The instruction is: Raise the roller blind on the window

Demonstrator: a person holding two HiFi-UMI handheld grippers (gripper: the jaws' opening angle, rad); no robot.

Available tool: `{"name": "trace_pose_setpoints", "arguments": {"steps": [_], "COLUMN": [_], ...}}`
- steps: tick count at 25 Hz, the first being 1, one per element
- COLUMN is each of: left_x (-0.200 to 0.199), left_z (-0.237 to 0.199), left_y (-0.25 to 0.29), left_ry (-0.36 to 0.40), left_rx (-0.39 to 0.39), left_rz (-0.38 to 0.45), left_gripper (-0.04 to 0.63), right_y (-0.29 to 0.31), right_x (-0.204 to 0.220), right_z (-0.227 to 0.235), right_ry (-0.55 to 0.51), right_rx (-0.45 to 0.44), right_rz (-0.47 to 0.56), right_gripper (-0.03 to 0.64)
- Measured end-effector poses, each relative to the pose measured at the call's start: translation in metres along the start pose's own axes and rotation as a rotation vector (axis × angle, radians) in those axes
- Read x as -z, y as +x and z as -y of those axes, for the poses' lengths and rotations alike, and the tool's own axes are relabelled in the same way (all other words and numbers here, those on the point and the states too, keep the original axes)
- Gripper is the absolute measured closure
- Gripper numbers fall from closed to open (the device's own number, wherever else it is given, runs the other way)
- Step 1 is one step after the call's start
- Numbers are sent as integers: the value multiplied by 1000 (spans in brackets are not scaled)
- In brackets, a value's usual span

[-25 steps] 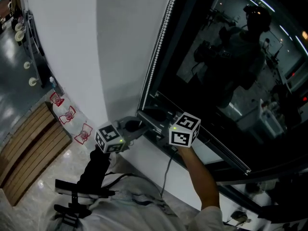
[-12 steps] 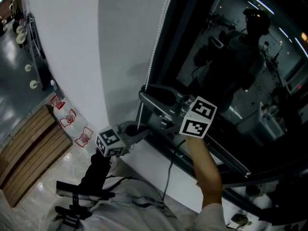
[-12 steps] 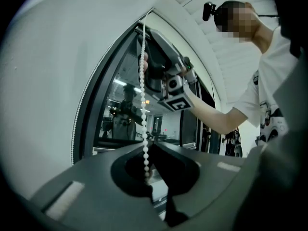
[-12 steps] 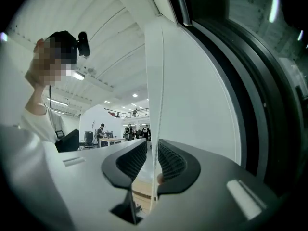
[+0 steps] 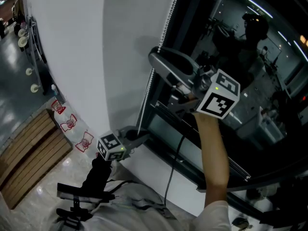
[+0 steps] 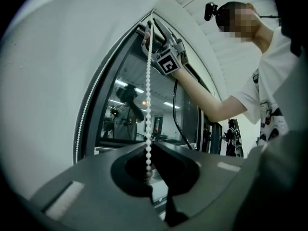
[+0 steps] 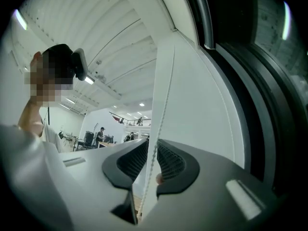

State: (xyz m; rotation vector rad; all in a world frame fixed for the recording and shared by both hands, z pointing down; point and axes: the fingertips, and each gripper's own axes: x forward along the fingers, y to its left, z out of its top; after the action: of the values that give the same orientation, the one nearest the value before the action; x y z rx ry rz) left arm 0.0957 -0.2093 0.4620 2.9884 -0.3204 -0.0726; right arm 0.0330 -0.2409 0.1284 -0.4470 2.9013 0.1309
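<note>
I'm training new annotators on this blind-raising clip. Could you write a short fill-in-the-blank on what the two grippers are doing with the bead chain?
The jaws of the left gripper are ___ on the bead chain.
Along the chain, the right gripper is ___ than the left gripper.
The chain runs ___ the right gripper's jaws, which stand apart.
Missing words: shut; higher; between.
Note: the right gripper's jaws have just been closing a little, not yet pressing the chain.
</note>
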Motion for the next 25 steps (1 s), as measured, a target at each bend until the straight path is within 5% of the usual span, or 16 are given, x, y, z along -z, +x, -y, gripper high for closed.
{"name": "trace_pose_setpoints", "arguments": {"steps": [14,25], "left_x": [6,13], "left_z": [4,0], "left_y": [2,7], "left_ry": [-10,-24], "left_rx": [9,16], "left_rz": [-3,-6], "left_gripper": [595,595], "right_y": [27,23], "right_x": [-103,-109], "right_z": [5,19], "right_ry": [-138,-84], "right_rx": [-17,35], "right_rz": [62,69], "right_gripper": [555,602]}}
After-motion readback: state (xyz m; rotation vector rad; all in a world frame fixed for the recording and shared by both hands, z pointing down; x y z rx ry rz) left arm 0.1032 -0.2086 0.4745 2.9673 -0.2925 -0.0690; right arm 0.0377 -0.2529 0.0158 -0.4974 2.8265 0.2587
